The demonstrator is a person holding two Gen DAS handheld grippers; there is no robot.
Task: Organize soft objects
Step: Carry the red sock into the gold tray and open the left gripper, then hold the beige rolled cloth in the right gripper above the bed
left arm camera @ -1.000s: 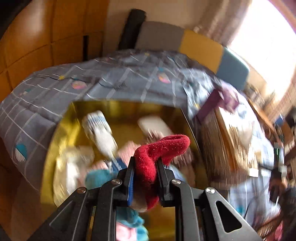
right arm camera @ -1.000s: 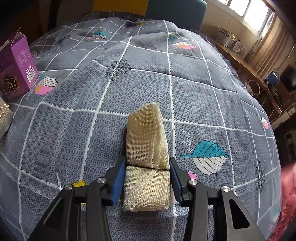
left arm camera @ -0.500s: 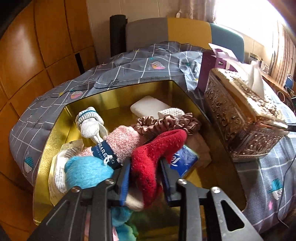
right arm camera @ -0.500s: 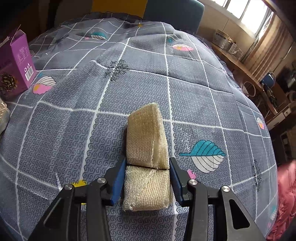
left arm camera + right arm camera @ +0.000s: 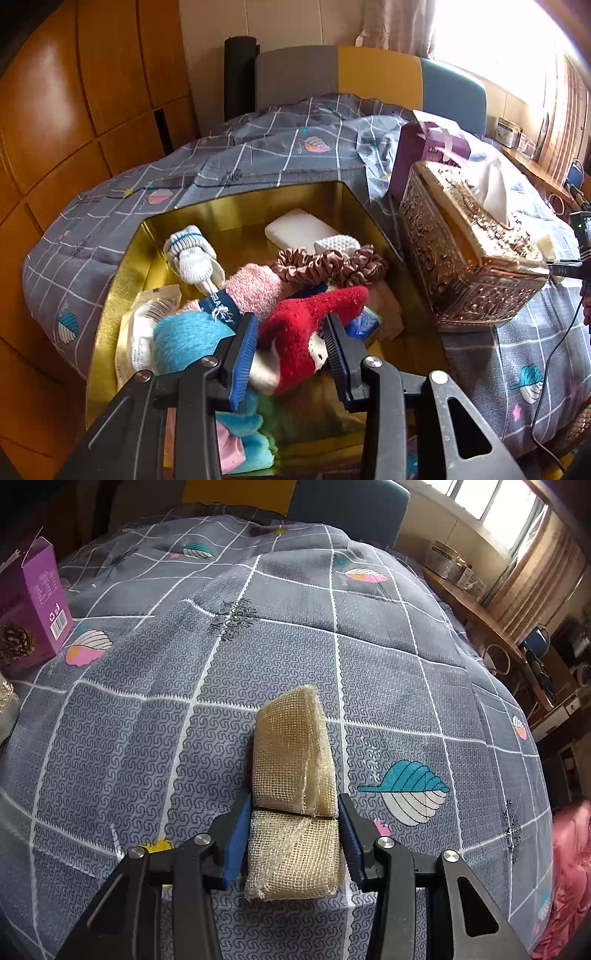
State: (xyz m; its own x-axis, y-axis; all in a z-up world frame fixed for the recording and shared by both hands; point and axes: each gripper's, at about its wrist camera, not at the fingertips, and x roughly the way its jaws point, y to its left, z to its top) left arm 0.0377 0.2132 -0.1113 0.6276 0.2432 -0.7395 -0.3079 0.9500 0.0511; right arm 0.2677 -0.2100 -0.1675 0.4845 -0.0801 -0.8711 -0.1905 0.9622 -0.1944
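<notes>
**Red sock being dropped in gold box**

Red sock (image 5: pixel 310 332) lies on the soft pile in the gold box (image 5: pixel 110 317), between left claw (image 5: pixel 290 345) jaws, which have just been opening to release it. Right claw (image 5: pixel 295 834) clamped on mesh sponge (image 5: pixel 291 775) over the bed (image 5: pixel 147 701), likely next in

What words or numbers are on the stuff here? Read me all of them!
None can be read for sure.
Dark blue paper tag on the fluffy pink sock: white letters, too blurred.
Purple cardboard box: barcode and recycling sign, print too small.
Crinkly white plastic packet: tiny print, unreadable.
Grey checked quilt: faint pale marks by the teal leaf, unreadable.
</notes>
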